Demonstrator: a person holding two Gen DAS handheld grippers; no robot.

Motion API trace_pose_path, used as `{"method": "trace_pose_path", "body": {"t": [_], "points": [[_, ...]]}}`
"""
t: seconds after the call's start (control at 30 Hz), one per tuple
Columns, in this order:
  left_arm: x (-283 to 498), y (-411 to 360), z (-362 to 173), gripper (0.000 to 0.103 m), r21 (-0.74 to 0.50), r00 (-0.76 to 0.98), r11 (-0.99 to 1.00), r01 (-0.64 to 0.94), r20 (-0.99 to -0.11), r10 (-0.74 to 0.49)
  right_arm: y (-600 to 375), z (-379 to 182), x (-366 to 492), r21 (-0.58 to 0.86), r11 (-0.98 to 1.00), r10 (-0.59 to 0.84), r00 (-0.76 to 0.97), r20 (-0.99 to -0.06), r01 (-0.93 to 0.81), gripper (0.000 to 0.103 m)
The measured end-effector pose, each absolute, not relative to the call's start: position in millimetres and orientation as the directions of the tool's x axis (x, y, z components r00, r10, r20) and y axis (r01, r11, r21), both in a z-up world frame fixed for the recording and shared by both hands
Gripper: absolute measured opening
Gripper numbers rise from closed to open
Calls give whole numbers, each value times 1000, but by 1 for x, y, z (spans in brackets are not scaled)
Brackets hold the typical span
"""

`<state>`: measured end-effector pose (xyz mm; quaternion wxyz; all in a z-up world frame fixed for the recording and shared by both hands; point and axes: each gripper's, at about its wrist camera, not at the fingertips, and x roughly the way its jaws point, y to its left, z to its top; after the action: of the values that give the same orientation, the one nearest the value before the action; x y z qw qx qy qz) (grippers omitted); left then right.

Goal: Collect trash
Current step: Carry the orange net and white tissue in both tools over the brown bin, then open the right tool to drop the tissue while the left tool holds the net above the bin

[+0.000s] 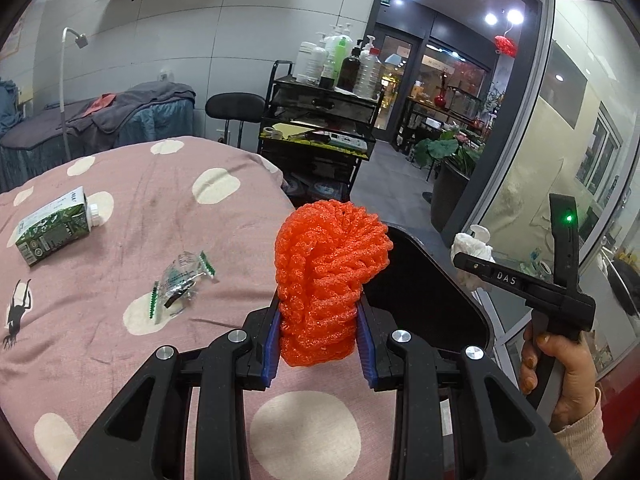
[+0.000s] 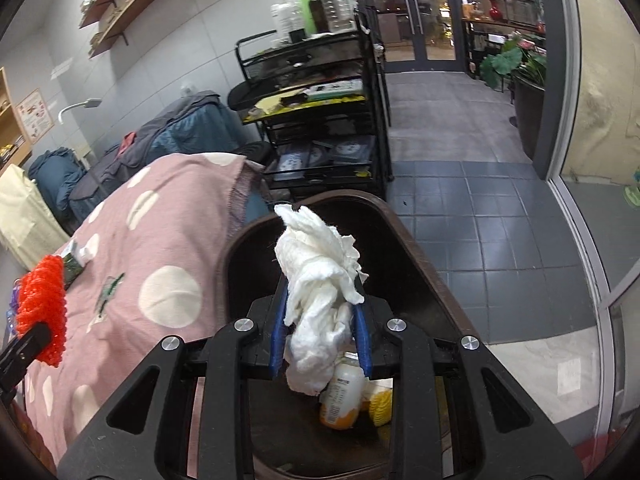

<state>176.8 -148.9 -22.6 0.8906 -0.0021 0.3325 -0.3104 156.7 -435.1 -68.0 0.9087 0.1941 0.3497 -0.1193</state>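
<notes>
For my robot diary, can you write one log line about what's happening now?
left gripper: shut on orange foam net | right gripper: shut on white tissue, over bin | left on bed: carton, wrapper

We find open bin mouth (image 2: 404, 236) beside bed (image 1: 120, 208); black cart (image 2: 320, 120) stands behind; tiled floor (image 2: 500, 220) clear rightward.
</notes>
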Motion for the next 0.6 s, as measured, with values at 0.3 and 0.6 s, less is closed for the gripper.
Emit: {"method": "trace_pose_path", "body": {"t": [0.3, 0.6], "points": [[177, -177, -29, 31, -199, 552, 787, 584, -614, -565, -459, -105, 169, 253, 874, -96, 658, -747, 414, 29], [179, -194, -33, 31, -196, 525, 772, 605, -630, -572, -460, -141, 186, 250, 871, -65, 604, -795, 423, 43]]}}
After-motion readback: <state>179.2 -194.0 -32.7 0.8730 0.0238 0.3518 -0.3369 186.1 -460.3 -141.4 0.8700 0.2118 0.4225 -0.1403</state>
